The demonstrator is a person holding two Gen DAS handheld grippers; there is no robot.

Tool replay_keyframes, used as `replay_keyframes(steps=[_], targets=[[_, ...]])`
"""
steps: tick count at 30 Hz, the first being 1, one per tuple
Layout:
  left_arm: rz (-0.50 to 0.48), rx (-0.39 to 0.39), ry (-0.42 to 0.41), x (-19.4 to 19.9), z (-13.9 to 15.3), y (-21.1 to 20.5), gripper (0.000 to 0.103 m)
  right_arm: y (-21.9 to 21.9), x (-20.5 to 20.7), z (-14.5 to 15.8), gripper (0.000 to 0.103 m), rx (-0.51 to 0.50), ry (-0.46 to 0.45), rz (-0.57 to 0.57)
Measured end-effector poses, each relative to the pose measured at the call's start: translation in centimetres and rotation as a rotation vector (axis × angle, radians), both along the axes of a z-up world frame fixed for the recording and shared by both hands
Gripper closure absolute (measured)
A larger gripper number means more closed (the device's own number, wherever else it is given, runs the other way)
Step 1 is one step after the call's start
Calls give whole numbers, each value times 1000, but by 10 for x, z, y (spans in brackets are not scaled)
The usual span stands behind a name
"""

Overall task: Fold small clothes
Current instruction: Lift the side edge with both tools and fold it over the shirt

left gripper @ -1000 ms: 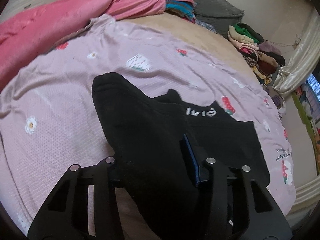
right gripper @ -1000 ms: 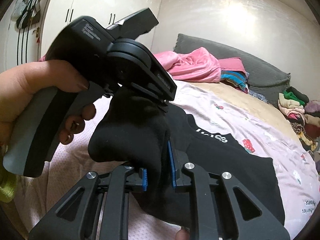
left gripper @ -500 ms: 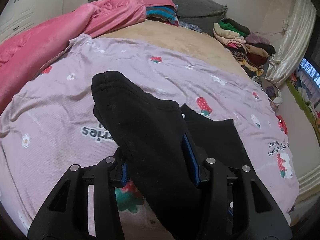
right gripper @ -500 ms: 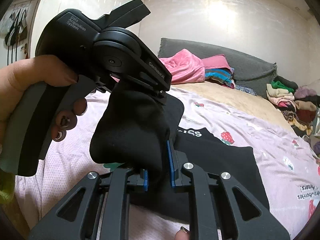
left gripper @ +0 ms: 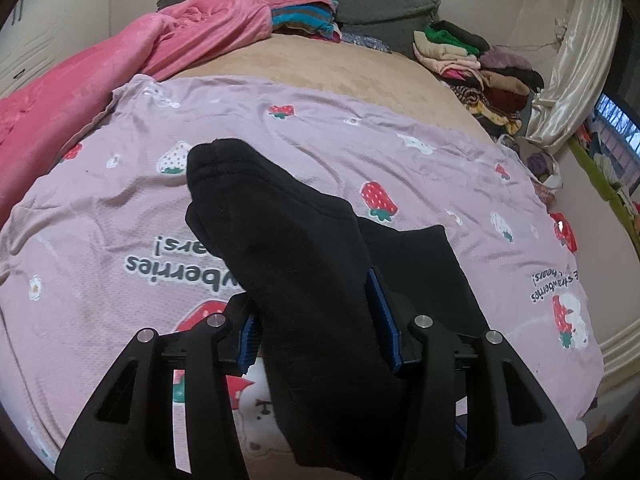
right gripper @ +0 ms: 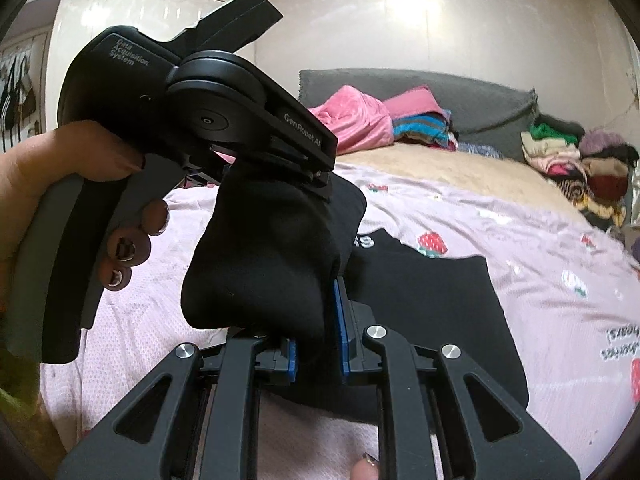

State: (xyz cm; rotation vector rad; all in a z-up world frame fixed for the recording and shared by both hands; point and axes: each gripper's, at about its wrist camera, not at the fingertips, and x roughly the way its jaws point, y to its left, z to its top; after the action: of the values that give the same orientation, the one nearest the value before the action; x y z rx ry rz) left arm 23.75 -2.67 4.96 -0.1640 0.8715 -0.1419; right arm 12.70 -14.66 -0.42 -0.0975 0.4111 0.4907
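Note:
A small black garment [left gripper: 296,264] is held up above the bed by both grippers. My left gripper [left gripper: 316,320] is shut on one end of it, its blue pads [left gripper: 384,316] pressing the cloth. My right gripper [right gripper: 318,344] is shut on the other end [right gripper: 260,264]. The left gripper's body [right gripper: 208,120] and the hand holding it show in the right wrist view, just above the cloth. Another black garment [right gripper: 432,320] with white letters lies flat on the pink strawberry sheet [left gripper: 120,220] below; it also shows in the left wrist view [left gripper: 424,268].
A pink blanket [left gripper: 120,60] lies bunched at the bed's far left. Folded clothes [left gripper: 304,20] rest against a grey headboard cushion [left gripper: 360,0]. A pile of mixed clothes [left gripper: 472,60] sits at the far right corner. A curtain [left gripper: 568,56] hangs right.
Both grippers have lifted and tilted with the black garment held between them. The flat black garment's white letters have slid out of the left wrist view behind the held cloth.

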Motion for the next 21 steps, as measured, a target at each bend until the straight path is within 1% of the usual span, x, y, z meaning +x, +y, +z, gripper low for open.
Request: replay_keyframes(steps=[3,8,9,14,16,19,21], targets=[[-7,9,9,5,-3,-10,63,-8,2,-3,90,20,29,-9],[-19,-1,30,12,-10,-25,62,-23,5,-10,90,61,86,-25],[-23,4,34,14,-12,-29,60,-26,7,-11,90,72,104,-26],[-44,15,57,21,-20,-46,56,-44,11,-23,90,150,211,-48],[-49,23,69,25,-24,-53,50,-50,14,-26,90,177,244,-49],[-56,26,92,32,-31,-61,45,-60,16,-29,89,225,287,-46],[-59,30,104,36,-35,-68,44,-64,17,-32,89,259,315,-46]])
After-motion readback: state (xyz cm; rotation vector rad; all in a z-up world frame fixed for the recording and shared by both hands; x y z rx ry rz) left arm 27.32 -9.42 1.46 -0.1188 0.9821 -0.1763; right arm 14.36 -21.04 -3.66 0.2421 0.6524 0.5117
